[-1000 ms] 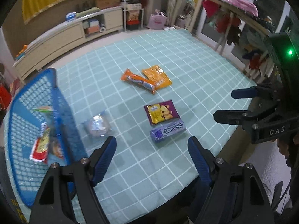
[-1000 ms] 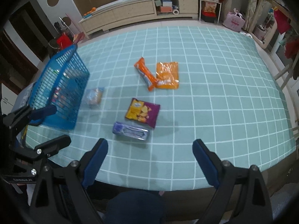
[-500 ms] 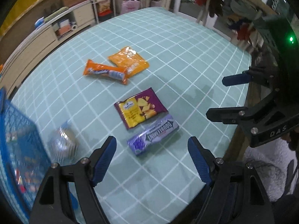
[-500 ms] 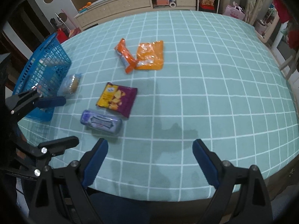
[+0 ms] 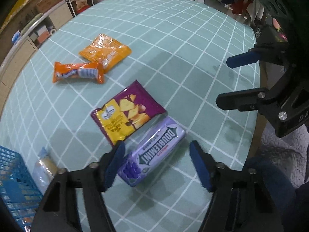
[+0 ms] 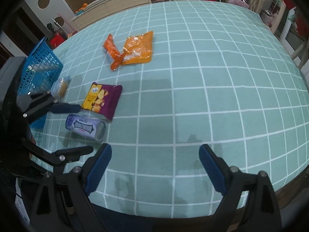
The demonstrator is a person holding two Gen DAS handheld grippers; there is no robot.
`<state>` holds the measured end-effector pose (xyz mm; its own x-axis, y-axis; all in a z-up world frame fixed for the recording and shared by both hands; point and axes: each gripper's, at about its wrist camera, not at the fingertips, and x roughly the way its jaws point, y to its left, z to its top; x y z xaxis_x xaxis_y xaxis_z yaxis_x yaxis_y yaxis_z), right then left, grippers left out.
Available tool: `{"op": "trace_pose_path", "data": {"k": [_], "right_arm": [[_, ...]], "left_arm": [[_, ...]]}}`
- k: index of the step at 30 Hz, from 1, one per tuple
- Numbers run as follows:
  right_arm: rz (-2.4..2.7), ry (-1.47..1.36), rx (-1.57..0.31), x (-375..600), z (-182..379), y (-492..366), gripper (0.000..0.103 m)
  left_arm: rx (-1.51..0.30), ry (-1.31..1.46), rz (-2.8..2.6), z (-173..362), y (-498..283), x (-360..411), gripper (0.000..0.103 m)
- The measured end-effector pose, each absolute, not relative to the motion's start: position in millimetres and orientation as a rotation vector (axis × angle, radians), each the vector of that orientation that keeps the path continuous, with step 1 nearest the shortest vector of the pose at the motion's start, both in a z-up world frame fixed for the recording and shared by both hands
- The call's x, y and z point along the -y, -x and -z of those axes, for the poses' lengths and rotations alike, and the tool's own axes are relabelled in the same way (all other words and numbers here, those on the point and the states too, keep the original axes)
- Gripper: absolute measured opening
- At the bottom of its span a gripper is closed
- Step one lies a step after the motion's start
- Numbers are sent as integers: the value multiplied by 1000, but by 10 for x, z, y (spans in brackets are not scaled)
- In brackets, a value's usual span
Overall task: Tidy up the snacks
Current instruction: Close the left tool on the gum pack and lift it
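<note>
The left hand-held gripper [image 5: 156,154], jaws wide, straddles the gum pack [image 5: 154,151] lying on the worktop [image 5: 193,38] beside the chips [image 5: 127,114]; it should lower squarely and close across the pack's narrow width, clear of the chips.

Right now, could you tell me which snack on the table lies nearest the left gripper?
The purple Doublemint gum pack, lying between the open left gripper jaws; the other snacks lie farther off.
</note>
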<state>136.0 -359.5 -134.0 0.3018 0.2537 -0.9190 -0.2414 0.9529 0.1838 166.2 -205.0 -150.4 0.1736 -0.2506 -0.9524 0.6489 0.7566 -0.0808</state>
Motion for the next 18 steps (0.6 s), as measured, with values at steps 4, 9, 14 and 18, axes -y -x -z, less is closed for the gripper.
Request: {"op": "trace_pose_path", "data": {"k": [4,9,14,18], "right_arm": [[-338,-46,-1230,3655,1336,-1365,94],[-334,-61,-1230,3694,1302,-1355,94],[-334,-61,-1233,3679,1296,-1363,94],[-338,-54,-1240,3597,1333,-1409,94]], "left_arm": [[-1256,-355,662,1521,-1712,2040,47],[-1277,-319,659,1511,-1702,2049,34],[-1291,-315,620,1506,-1642,2076,31],[-1275,-277,558,1455,-1556,1996,29]]}}
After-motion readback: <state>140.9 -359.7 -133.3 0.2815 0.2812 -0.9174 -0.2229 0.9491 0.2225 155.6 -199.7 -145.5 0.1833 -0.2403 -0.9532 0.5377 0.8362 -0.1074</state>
